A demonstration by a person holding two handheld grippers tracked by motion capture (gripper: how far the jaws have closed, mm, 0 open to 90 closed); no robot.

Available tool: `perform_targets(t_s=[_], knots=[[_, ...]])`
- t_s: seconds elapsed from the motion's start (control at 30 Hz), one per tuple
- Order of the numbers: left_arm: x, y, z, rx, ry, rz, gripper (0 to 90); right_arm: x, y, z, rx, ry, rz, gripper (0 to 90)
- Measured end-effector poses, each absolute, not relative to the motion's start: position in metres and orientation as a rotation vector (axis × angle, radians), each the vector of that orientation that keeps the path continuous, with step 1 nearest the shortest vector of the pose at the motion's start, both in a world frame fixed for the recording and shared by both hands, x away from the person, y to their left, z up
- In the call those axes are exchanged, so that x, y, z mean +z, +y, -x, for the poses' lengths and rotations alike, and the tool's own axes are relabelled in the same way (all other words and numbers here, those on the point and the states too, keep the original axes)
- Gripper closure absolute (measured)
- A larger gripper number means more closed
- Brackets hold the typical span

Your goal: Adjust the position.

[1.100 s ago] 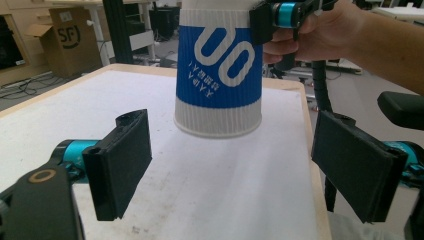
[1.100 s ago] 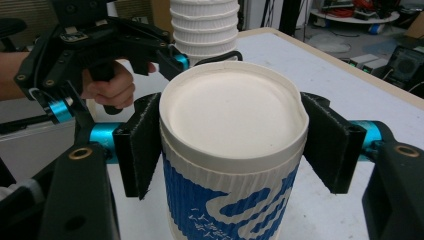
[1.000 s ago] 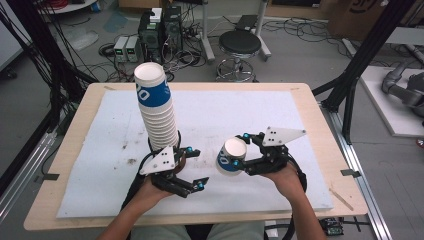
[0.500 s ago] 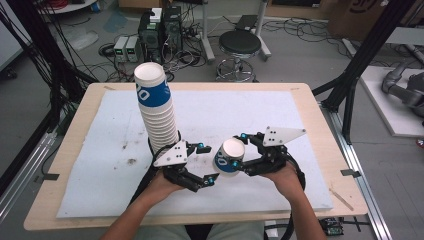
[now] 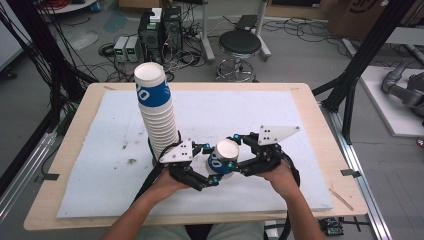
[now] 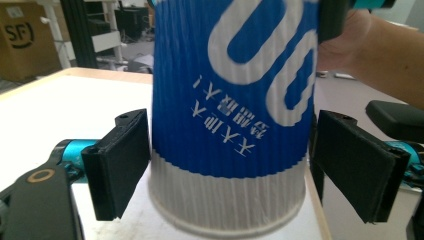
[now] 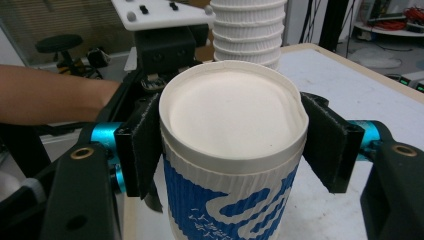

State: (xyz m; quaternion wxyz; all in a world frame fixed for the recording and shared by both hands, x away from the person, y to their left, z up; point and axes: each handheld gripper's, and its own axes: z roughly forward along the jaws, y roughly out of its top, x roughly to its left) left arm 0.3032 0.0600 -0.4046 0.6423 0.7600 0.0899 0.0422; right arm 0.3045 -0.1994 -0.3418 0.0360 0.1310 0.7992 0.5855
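A tall stack of upturned blue-and-white paper cups (image 5: pixel 156 115) stands left of centre on the white mat (image 5: pixel 240 110); its top rises behind in the right gripper view (image 7: pixel 247 30). A single cup (image 5: pixel 224 157) of the same kind is held base up just right of the stack. My right gripper (image 5: pixel 233 155) is shut on its sides, and its pads press the cup (image 7: pixel 232 110) near the upper rim. My left gripper (image 5: pixel 210 166) is open, with a jaw on either side of the cup's lower part (image 6: pixel 230 100) and a thin gap at each pad.
The mat covers most of a wooden table (image 5: pixel 312 112). Both of the person's forearms come in from the near edge. Beyond the far edge are a round stool (image 5: pixel 240 45), computer boxes (image 5: pixel 160 25) and cables on the floor. Black frame posts (image 5: pixel 357 70) stand at the right.
My left gripper has moved right from beside the foot of the stack until its jaws flank the held cup. The right gripper and cup have stayed almost still.
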Motion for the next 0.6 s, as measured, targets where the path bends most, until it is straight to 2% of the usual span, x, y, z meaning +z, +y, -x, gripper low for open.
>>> perform_targets(t_s=[0.2,0.33,0.6], knots=[[-0.405,0.061,-0.305,0.087,0.204,-1.734,20.2,-0.344,-0.2,-0.308,1.859,2.452,-0.413,31.8],[-0.403,0.064,-0.305,0.107,0.188,-1.744,26.9,-0.348,-0.204,-0.31,1.904,2.437,-0.445,32.5],[-0.393,0.063,-0.304,0.118,0.161,-1.796,29.7,-0.343,-0.206,-0.306,1.88,2.45,-0.441,31.6]])
